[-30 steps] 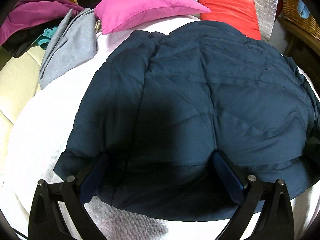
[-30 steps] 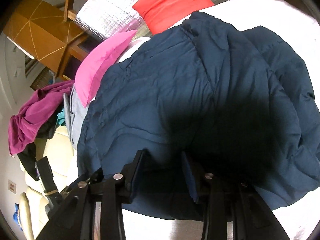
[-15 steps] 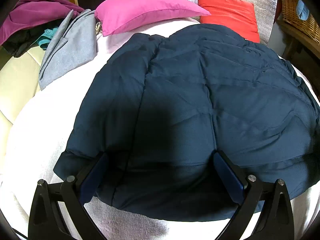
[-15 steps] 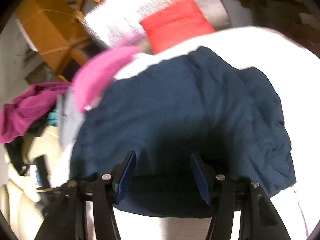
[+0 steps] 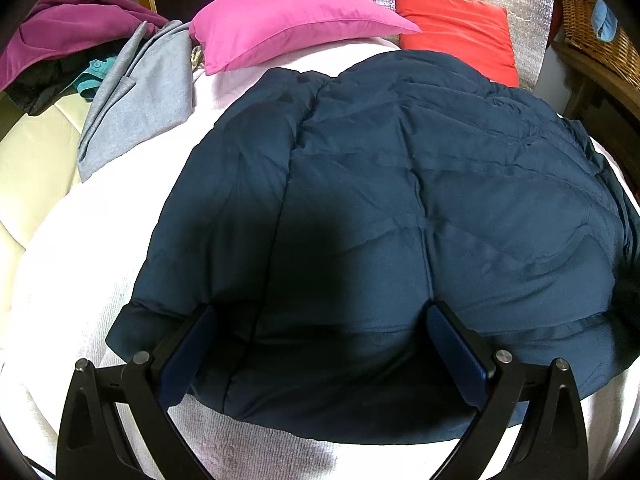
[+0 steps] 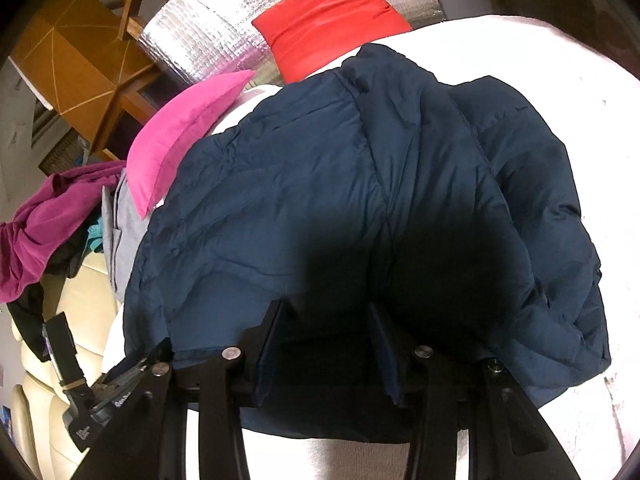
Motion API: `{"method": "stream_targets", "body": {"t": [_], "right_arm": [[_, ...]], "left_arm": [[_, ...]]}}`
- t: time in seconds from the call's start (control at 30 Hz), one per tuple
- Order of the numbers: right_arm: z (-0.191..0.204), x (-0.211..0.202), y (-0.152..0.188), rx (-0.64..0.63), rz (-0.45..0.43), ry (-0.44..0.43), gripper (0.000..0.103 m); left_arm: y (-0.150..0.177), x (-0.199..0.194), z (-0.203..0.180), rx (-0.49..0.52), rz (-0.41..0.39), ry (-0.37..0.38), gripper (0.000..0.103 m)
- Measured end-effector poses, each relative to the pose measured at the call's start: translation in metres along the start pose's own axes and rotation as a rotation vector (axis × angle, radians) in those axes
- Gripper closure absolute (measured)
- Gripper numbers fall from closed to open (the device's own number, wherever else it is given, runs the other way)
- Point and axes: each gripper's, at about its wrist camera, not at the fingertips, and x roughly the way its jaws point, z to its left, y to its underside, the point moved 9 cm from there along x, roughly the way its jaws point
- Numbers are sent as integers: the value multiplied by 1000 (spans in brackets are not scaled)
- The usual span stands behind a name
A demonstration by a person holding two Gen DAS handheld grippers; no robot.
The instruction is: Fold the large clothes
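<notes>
A navy padded jacket (image 5: 400, 208) lies spread on the white bed cover (image 5: 72, 288), back side up, hem toward me. My left gripper (image 5: 320, 320) is open, its fingers wide apart just above the near hem. In the right wrist view the jacket (image 6: 320, 208) fills the middle, with a sleeve folded along its right side (image 6: 552, 248). My right gripper (image 6: 328, 320) is open over the hem, holding nothing.
A pink pillow (image 5: 288, 20) and a red pillow (image 5: 456, 28) lie at the head of the bed. A grey garment (image 5: 144, 92) and a purple one (image 5: 68, 28) lie at the left. A wicker basket (image 5: 592, 28) stands at the right.
The right gripper swung up and back, then returned close over the hem, its jaws a little wider than a second ago. The left gripper stayed still.
</notes>
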Motion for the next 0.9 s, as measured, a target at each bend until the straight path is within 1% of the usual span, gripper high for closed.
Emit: {"method": "stream_targets", "body": {"t": [0.17,0.2,0.23,0.27,0.3,0.37,0.4,0.43,0.47,0.5,0.53,0.57,0.63,0.67,0.7,0.73,0.77,0.83,0.9], "right_arm": [[3,4,0,-17,1,6,55],[5,2,-1,-18,-2,-3,52],[7,0,-2,-20,-5,-10,46],[13,-5,-2,-39,-11,-11,42],[17,-8,-1,-64,-17,3,35],[27,-24,6,-144,-45,67,33],[32,-32,8,-160,-54,63,33],[37,-43,11,-171,-69,56,33],[42,-61,13,-185,-108,71,33],[45,-75,14,-202,-139,96,31],[50,-94,14,-232,-176,128,29],[56,-109,14,-264,-201,153,29],[71,-142,12,-318,-251,194,28],[75,-154,10,-327,-269,200,28],[83,-173,10,-334,-297,206,27],[89,-188,9,-339,-315,208,22],[98,-208,11,-349,-340,212,19],[111,-234,17,-371,-374,224,18],[124,-259,25,-398,-398,243,18]], "left_arm": [[-1,0,0,-4,3,3,0],[-2,-1,0,-3,8,4,0],[-3,-2,1,-1,19,6,0],[-5,-4,1,5,32,6,0],[-8,-8,3,14,32,-5,0],[-15,-32,10,35,-50,-91,0],[-18,-49,12,47,-102,-114,0],[-21,-62,13,51,-134,-123,0],[-24,-82,14,50,-180,-132,0],[-26,-99,15,46,-218,-134,0],[-28,-124,16,40,-266,-123,0],[-30,-141,16,35,-296,-117,0],[-33,-178,19,18,-344,-125,0],[-34,-198,21,7,-366,-142,0],[-35,-215,23,1,-391,-152,0],[-34,-234,24,-5,-418,-157,0],[-31,-253,26,-11,-441,-154,0],[-25,-285,26,-10,-469,-150,0],[-20,-307,24,1,-474,-149,0]]}}
